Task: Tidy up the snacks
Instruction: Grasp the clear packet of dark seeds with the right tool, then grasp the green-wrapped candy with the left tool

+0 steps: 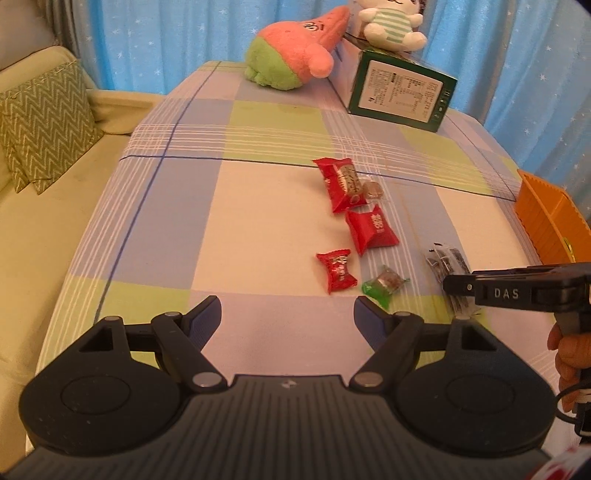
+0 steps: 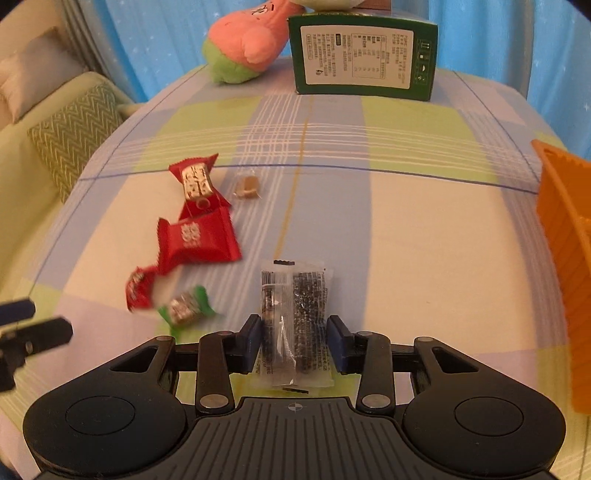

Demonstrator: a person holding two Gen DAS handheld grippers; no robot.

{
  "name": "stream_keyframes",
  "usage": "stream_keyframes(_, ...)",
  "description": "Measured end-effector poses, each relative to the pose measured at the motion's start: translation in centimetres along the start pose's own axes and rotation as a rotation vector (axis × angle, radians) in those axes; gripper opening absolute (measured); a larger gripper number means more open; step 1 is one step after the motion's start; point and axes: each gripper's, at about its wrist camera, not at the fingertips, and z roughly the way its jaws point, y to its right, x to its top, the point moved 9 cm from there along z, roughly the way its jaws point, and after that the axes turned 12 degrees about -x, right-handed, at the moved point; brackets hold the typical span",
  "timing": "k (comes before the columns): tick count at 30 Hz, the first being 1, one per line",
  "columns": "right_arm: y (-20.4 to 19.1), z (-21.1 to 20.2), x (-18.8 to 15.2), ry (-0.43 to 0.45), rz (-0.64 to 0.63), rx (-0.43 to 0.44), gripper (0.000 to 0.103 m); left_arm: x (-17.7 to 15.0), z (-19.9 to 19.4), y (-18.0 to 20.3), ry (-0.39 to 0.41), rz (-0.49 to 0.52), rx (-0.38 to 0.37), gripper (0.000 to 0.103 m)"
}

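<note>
A clear packet with black contents (image 2: 293,314) lies on the checked cloth, and my right gripper (image 2: 293,326) has its blue pads against the packet's two long sides, shut on it. The left wrist view shows that gripper (image 1: 455,286) coming in from the right over the same packet (image 1: 445,258). My left gripper (image 1: 287,308) hovers open over bare cloth with nothing between its fingers. Just beyond it lie a small red candy (image 1: 337,270) and a green-wrapped candy (image 1: 382,286). Farther off are a red pillow packet (image 1: 371,229), a red bar wrapper (image 1: 341,182) and a small brown candy (image 1: 373,190).
An orange ribbed basket (image 2: 565,236) stands at the table's right edge. At the back stand a green box (image 2: 364,57), a pink and green plush (image 1: 295,51) and a white plush (image 1: 389,24). A sofa with a zigzag cushion (image 1: 44,122) is on the left.
</note>
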Motion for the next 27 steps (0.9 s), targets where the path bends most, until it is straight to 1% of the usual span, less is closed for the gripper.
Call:
stream_keyframes(1, 0.3, 0.0, -0.1, 0.007, -0.006, 0.007, 0.039, 0.1, 0.2, 0.3, -0.002, 0.011, -0.006, 0.077)
stream_keyframes(3, 0.7, 0.1, -0.3, 0.012, -0.009, 0.017, 0.049, 0.2, 0.5, 0.9, -0.005, 0.036, -0.024, 0.076)
stream_keyframes(5, 1.0, 0.4, -0.1, 0.014, -0.006, 0.016, 0.052, 0.4, 0.8, 1.4, -0.008, 0.058, -0.035, 0.076)
stream_keyframes(7, 0.9, 0.8, 0.0, 0.018, -0.006, 0.024, 0.052, 0.5, 1.1, 1.8, -0.009, 0.084, -0.043, 0.076)
stream_keyframes(10, 0.4, 0.9, 0.2, 0.044, -0.051, 0.016, 0.052, 0.7, 1.6, 2.7, -0.013, 0.139, -0.053, 0.074)
stream_keyframes(11, 0.2, 0.9, 0.1, 0.049, -0.077, 0.010, 0.049, 0.8, 1.8, 3.0, -0.014, 0.156, -0.059, 0.071)
stream_keyframes(12, 0.0, 0.9, 0.1, 0.054, -0.097, 0.008, 0.039, 0.8, 2.0, 3.3, -0.017, 0.172, -0.066, 0.069)
stream_keyframes(14, 0.1, 0.6, 0.0, 0.063, -0.104, 0.002, 0.039, 1.0, 2.5, 4.0, -0.017, 0.209, -0.084, 0.065)
stream_keyframes(16, 0.8, 0.3, -0.1, 0.074, -0.090, -0.006, 0.039, 1.1, 2.9, 4.9, -0.015, 0.254, -0.114, 0.063)
stream_keyframes(18, 1.7, -0.2, -0.4, 0.074, -0.065, -0.006, 0.039, 1.0, 3.5, 6.0, -0.015, 0.306, -0.151, 0.055)
stream_keyframes(19, 2.2, -0.4, -0.6, 0.073, -0.049, -0.008, 0.039, 0.9, 3.9, 6.5, -0.024, 0.335, -0.163, 0.050)
stream_keyframes(20, 2.6, -0.6, -0.8, 0.072, -0.034, -0.008, 0.039, 0.9, 4.2, 6.9, -0.032, 0.360, -0.169, 0.048)
stream_keyframes(23, 3.6, -1.2, -1.6, 0.066, -0.005, -0.009, 0.039, 0.8, 5.4, 7.7, -0.047, 0.412, -0.180, 0.045)
stream_keyframes(27, 4.5, -1.5, -2.5, 0.053, 0.031, -0.006, 0.039, 0.9, 6.9, 7.8, -0.082, 0.436, -0.181, 0.041)
